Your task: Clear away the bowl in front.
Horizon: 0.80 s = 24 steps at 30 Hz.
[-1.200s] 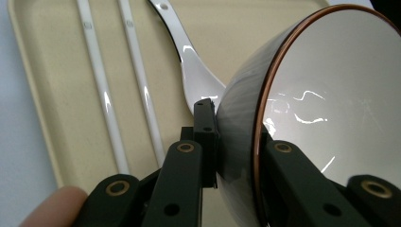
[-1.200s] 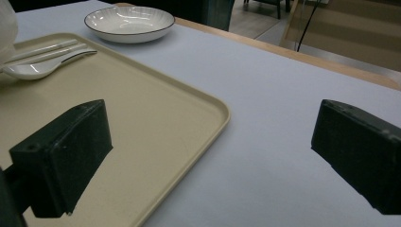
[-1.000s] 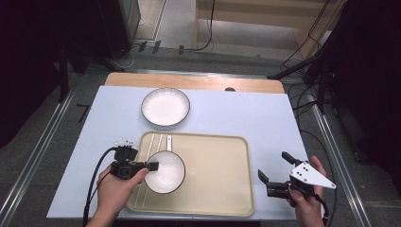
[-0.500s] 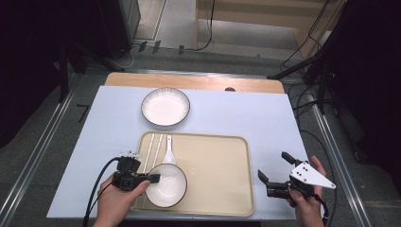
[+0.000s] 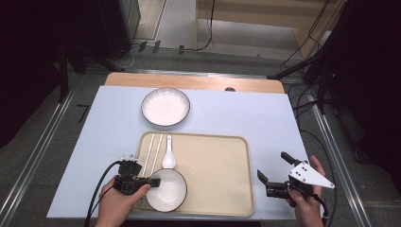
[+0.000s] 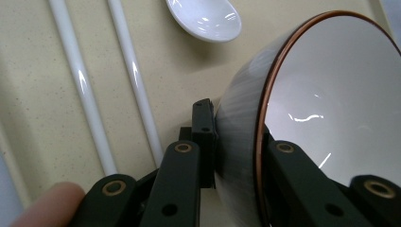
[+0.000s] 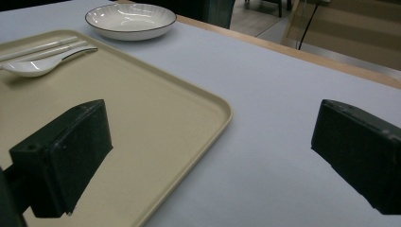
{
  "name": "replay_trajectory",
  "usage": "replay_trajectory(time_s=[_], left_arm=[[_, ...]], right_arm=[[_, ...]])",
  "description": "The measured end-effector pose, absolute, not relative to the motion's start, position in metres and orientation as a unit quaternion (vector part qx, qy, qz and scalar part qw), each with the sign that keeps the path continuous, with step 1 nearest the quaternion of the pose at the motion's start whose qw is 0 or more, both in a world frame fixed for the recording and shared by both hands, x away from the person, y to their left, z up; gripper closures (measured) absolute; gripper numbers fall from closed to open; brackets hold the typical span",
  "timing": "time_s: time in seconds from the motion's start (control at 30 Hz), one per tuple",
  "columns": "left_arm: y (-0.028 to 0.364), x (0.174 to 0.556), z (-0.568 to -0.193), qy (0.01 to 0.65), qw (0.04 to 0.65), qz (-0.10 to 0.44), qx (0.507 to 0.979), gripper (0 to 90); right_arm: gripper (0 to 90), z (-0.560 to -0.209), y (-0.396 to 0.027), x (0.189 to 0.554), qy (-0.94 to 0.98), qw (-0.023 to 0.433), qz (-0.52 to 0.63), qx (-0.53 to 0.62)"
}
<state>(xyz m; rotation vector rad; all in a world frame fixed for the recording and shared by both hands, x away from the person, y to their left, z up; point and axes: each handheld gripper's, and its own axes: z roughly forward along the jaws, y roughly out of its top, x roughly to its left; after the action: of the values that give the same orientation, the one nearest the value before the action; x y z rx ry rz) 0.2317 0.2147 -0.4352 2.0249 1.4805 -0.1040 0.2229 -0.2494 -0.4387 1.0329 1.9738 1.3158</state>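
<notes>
High view: we are gripping the small white ceramic bowl with a thin brown rim by its left wall with the left gripper, jaws nearly shut, one inside and one outside the rim. Since a second ago we have been dragging the bowl toward the near-left corner of the beige plastic tray, uncovering the white ceramic spoon that lies beside the two white chopsticks. In the left gripper view the bowl is tilting, so we judge it is being lifted off the tray. We are holding the right gripper wide open and empty, just right of the tray.
</notes>
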Motion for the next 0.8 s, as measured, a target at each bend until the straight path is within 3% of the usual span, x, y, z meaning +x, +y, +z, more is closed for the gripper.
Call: replay_trajectory(time_s=[0.27,0.33,0.63,0.8], left_arm=[[0.213,0.232,-0.435,0.554,0.304,-0.021,0.774,75.2],[0.214,0.233,-0.434,0.553,0.306,-0.020,0.775,70.3],[0.215,0.232,-0.422,0.543,0.322,-0.015,0.775,39.5],[0.216,0.236,-0.419,0.549,0.332,-0.019,0.767,4.0]], right_arm=[[0.0,-0.439,-0.250,0.223,0.733,0.274,0.489,0.386],[0.0,-0.439,-0.251,0.223,0.733,0.274,0.489,0.385],[0.0,-0.439,-0.250,0.223,0.734,0.274,0.487,0.385],[0.0,-0.439,-0.251,0.223,0.733,0.276,0.487,0.387]])
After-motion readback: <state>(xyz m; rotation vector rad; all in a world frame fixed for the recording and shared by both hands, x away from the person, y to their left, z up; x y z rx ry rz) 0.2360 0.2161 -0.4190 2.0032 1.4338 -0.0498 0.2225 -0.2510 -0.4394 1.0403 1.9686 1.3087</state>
